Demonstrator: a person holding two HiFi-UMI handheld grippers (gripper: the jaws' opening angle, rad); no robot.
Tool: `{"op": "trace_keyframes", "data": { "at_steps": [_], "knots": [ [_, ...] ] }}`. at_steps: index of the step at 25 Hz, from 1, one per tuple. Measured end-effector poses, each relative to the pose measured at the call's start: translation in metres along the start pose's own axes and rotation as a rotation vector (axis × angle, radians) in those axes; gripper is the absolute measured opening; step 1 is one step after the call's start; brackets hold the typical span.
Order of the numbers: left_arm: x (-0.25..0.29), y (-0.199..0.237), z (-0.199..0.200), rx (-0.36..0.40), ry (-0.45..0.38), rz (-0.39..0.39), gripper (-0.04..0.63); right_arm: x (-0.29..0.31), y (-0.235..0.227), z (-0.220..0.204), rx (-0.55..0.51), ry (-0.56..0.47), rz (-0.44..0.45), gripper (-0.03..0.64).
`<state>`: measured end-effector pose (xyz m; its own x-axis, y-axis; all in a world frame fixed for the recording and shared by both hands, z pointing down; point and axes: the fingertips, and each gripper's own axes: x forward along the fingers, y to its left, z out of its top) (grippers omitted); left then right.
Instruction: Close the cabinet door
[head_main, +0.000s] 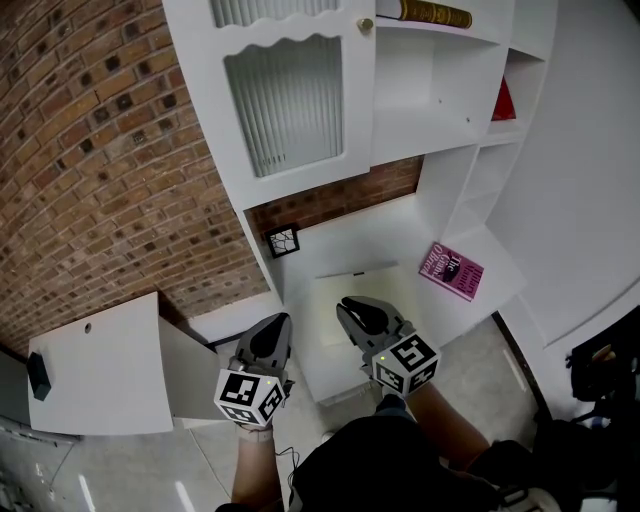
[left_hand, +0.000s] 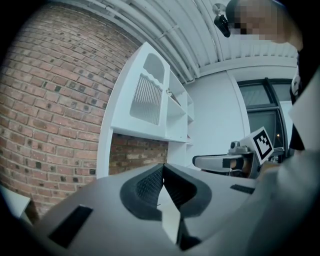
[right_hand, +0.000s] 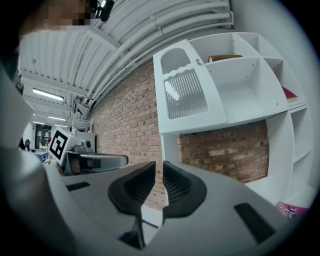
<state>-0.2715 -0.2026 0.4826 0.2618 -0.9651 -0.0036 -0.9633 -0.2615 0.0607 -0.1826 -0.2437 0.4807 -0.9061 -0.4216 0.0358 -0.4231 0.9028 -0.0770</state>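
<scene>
Cabinet door (head_main: 290, 100) well above fingers (head_main: 270, 338)

White "The" on the pink book (head_main: 452, 271) cover, the title's other words too small to read

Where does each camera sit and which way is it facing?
Head view: on the person's head, steeply down on the ribbed-glass door, left gripper, right gripper, both forearms.
Left gripper view: on the left gripper, along its shut jaws toward the door; right gripper shows at right.
Right gripper view: on the right gripper, along its jaws toward the door; left gripper at left.
Shared: all three show the door.
</scene>
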Motion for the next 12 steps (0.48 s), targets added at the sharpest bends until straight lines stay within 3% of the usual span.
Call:
{"op": "trace_keyframes", "data": {
  "at_steps": [12],
  "knots": [
    [-0.0020,0.0018,-0.0041,-0.011,0.003,0.007,0.009,0.0008,-0.0033,-0.0033,0.030,-0.005,-0.007,0.048]
  ]
}}
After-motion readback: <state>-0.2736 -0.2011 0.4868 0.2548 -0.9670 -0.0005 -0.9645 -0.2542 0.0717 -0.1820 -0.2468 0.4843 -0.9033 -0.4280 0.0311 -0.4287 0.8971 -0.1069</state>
